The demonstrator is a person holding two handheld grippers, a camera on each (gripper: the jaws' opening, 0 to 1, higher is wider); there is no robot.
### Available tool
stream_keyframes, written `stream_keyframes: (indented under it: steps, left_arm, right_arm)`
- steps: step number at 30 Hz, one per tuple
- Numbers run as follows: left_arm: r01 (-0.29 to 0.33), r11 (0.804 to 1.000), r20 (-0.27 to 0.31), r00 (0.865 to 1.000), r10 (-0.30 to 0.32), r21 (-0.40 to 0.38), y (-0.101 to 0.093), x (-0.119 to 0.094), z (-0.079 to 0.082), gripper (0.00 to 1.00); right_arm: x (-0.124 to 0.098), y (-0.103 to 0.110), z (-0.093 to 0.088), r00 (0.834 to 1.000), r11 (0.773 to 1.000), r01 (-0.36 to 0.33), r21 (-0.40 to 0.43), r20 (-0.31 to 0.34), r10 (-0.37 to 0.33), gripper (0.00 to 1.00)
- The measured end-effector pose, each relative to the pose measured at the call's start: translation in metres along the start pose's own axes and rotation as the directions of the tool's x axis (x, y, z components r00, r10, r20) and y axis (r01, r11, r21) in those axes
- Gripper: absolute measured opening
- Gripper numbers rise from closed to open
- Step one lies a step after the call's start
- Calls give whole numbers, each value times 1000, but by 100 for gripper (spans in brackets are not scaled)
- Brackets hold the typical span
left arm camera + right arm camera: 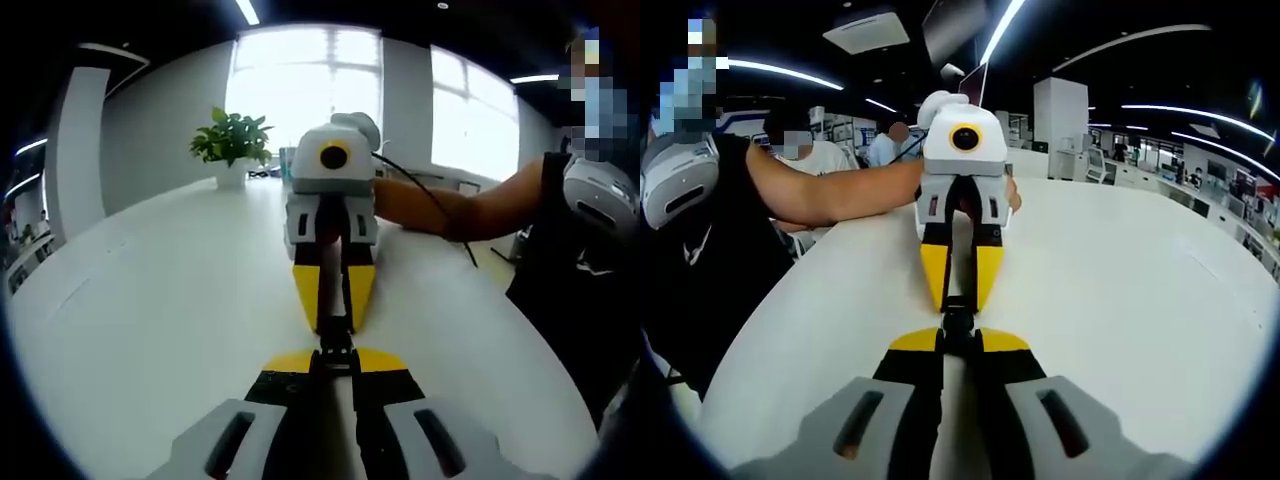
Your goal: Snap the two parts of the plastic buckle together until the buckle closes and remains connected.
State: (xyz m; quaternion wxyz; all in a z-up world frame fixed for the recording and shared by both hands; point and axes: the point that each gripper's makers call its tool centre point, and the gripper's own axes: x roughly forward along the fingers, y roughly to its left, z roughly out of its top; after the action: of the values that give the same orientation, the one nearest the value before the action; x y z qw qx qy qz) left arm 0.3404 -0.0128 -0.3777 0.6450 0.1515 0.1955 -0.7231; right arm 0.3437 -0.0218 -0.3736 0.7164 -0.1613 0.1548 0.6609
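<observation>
Right between the two sets of yellow-tipped jaws sat the black plastic buckle [336, 345], a small dark piece held just above the white table [150, 320]. In the left gripper view, the left gripper [335, 362] had its jaws drawn in tight on the near end of the buckle, the yellow tips pressed to its sides with no gap to be seen. The right gripper [334, 318] came in from straight ahead, nose to nose with it, its jaws likewise pinched on the far end of the buckle. Whether the two halves were already joined or only touching could not be told, since the jaws covered the seam.

From the right gripper view the same meeting showed in reverse: the buckle [959, 325] lay caught between the right gripper [958, 342] at the bottom and the left gripper [960, 300] opposite, both clamped narrowly on it.

A bare forearm [450, 210] reached in behind the right gripper in the left gripper view, belonging to a person in a dark top [700, 250]. Farther back on the table stood a potted green plant [233, 145] before bright windows [300, 80]. Other people sat at a distance in the office behind.
</observation>
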Motion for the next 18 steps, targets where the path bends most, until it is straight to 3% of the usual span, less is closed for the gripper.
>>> stream_keyframes:
  steps: [18]
  left_arm:
    - [24, 1000, 0, 1000, -24, 4, -6, 3, 1, 8]
  right_arm:
    - [1, 2, 1, 1000, 1000, -9, -2, -20, 9, 9]
